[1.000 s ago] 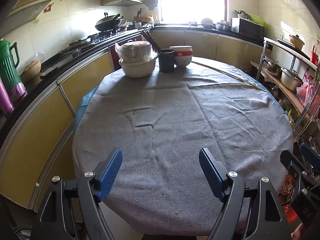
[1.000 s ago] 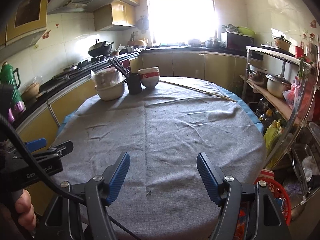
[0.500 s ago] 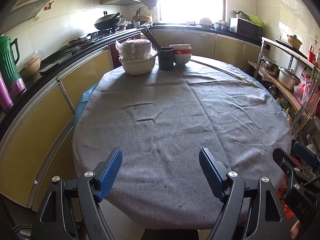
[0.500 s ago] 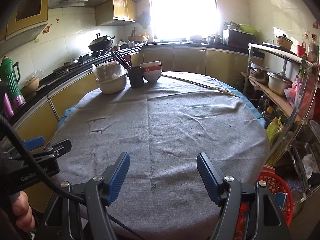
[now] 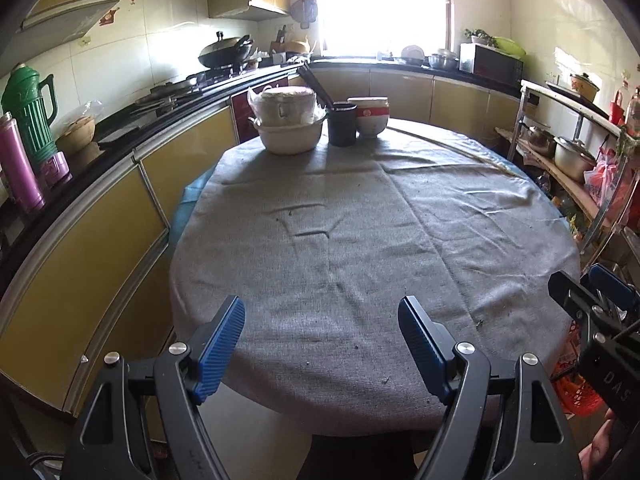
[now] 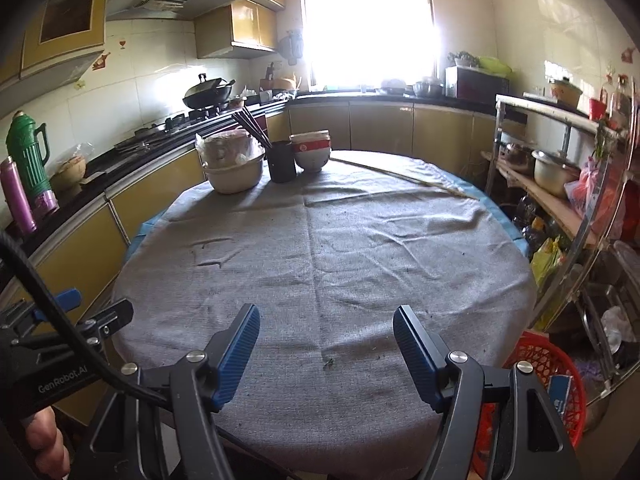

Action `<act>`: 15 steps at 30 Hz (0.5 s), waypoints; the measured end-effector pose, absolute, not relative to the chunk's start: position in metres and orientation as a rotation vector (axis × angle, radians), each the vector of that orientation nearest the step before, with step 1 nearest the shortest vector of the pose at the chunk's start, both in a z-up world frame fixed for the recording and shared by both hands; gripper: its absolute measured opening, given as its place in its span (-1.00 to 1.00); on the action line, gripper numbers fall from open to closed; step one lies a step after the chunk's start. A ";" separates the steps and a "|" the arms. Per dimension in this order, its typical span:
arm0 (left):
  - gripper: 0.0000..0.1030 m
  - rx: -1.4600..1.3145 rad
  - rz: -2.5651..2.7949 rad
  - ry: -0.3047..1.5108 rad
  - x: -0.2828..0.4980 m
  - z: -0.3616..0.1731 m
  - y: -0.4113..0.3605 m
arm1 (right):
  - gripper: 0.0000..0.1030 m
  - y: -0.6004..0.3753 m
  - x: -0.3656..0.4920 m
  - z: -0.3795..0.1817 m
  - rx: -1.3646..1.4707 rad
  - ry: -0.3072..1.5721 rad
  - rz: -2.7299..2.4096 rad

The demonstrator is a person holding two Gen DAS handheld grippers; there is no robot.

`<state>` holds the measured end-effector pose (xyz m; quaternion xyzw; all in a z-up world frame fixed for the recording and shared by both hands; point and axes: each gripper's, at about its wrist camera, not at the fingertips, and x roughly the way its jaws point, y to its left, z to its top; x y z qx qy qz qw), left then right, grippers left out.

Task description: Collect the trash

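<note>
My left gripper is open and empty, held above the near edge of a round table with a grey cloth. My right gripper is open and empty over the same near edge. Small dark crumbs lie on the cloth, one speck between the right fingers. A red plastic basket stands on the floor at the table's right, also seen in the left wrist view. The right gripper shows at the right edge of the left wrist view.
At the table's far side stand a cream pot in a basin, a black cup with chopsticks and a stack of red-and-white bowls. A long thin stick lies there. Counters run along the left; a metal shelf rack stands right.
Both grippers have drawn back from the table and risen slightly, so the table looks further away. Both stay open and empty.
</note>
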<state>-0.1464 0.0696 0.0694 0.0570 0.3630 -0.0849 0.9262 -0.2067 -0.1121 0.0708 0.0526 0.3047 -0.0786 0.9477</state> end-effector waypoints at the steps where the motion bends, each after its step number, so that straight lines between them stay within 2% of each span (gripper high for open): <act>1: 0.55 0.120 -0.177 0.738 -0.147 0.071 0.070 | 0.42 -0.110 -0.208 0.073 0.099 0.616 -0.164; 15: 0.55 0.119 -0.188 0.735 -0.147 0.074 0.069 | 0.42 -0.111 -0.212 0.080 0.089 0.604 -0.176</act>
